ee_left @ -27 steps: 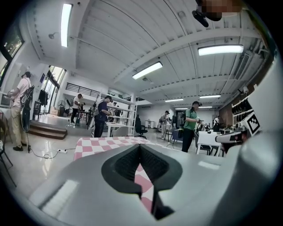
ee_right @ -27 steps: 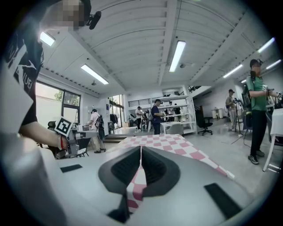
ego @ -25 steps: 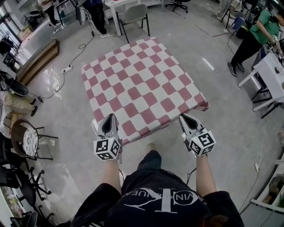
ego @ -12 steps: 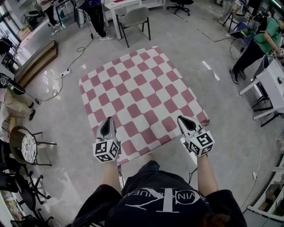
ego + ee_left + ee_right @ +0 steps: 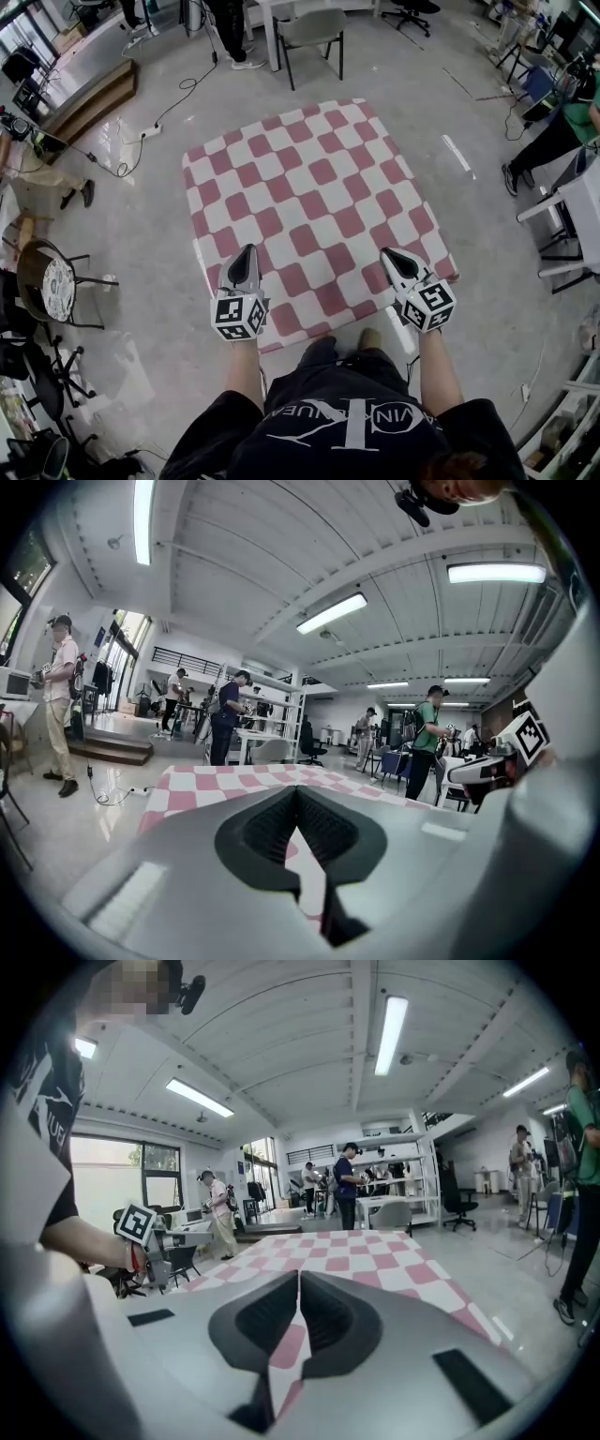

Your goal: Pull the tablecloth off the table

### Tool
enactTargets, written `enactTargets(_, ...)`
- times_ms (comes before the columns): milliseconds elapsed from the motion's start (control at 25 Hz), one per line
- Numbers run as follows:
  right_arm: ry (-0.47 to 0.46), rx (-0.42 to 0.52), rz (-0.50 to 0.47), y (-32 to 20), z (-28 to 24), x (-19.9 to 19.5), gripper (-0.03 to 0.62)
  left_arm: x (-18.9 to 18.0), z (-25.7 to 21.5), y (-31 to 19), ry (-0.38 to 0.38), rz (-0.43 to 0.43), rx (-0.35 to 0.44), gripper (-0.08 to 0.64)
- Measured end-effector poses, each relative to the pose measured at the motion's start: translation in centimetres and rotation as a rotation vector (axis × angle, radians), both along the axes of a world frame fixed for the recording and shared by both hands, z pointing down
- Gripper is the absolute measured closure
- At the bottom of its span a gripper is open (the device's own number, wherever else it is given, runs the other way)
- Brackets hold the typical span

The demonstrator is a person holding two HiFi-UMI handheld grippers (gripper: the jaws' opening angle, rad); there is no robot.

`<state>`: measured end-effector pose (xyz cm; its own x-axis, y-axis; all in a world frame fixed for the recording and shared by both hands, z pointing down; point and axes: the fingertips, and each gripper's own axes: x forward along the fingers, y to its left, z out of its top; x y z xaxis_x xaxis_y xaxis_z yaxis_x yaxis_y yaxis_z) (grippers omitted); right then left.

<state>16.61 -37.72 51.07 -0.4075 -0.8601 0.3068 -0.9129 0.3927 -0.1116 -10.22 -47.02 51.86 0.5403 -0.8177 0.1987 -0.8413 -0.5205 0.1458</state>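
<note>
A pink-and-white checked tablecloth (image 5: pixel 309 197) covers the table, which stays hidden beneath it. My left gripper (image 5: pixel 246 253) is shut on the cloth's near edge towards the left corner. My right gripper (image 5: pixel 394 255) is shut on the same edge near the right corner. In the left gripper view the tablecloth (image 5: pixel 234 782) stretches away from the left gripper (image 5: pixel 298 797), and a strip of it is pinched between the closed jaws. The right gripper view shows the same: the tablecloth (image 5: pixel 361 1251) is drawn out flat ahead of the right gripper (image 5: pixel 299 1279), with a fold caught between the jaws.
A grey chair (image 5: pixel 314 28) stands past the table's far side. A white table (image 5: pixel 581 202) and a person (image 5: pixel 562 127) are on the right. On the left are a round-seated chair (image 5: pixel 58 283) and floor cables (image 5: pixel 141 141). My feet (image 5: pixel 370 337) are just behind the near edge.
Both grippers have drawn back towards my body, still shut on the cloth's near edge. The cloth has come along with them, and its near edge now sags between them.
</note>
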Motion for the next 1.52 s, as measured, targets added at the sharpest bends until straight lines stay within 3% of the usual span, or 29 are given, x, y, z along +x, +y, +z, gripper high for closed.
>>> enactTargets(480,0.016,-0.061,-0.165,-3.8,2.6,-3.8,0.580,-3.3,2.1,1.0,0.037,-0.116,-0.062,0.551)
enactTargets(800,0.025,-0.063,-0.203,-7.5,2.4,-1.9,0.580,-2.1,2.5,-1.0,0.066,-0.124,-0.088,0.551)
enactTargets(1000,0.033,-0.077,-0.215,-9.4,3.1,-0.8,0.580,-1.4,4.6,-2.2,0.045,-0.131,-0.160,0.538)
enactTargets(1120,0.034,-0.102,-0.225,-10.1,4.0,-0.4,0.580,-0.4,6.3,-2.4,0.046,-0.114,-0.231,0.433)
enactTargets(1240,0.025,-0.123,-0.240,-10.5,4.7,-0.4,0.580,-0.2,8.3,-2.4,-0.005,-0.124,-0.302,0.323)
enactTargets(1400,0.028,-0.144,-0.264,-10.8,5.8,-0.5,0.580,-1.8,11.1,-2.7,-0.111,-0.197,-0.375,0.180)
enactTargets(1520,0.038,-0.154,-0.273,-10.8,6.5,-0.2,0.580,-4.0,12.7,-3.0,-0.143,-0.277,-0.434,0.141)
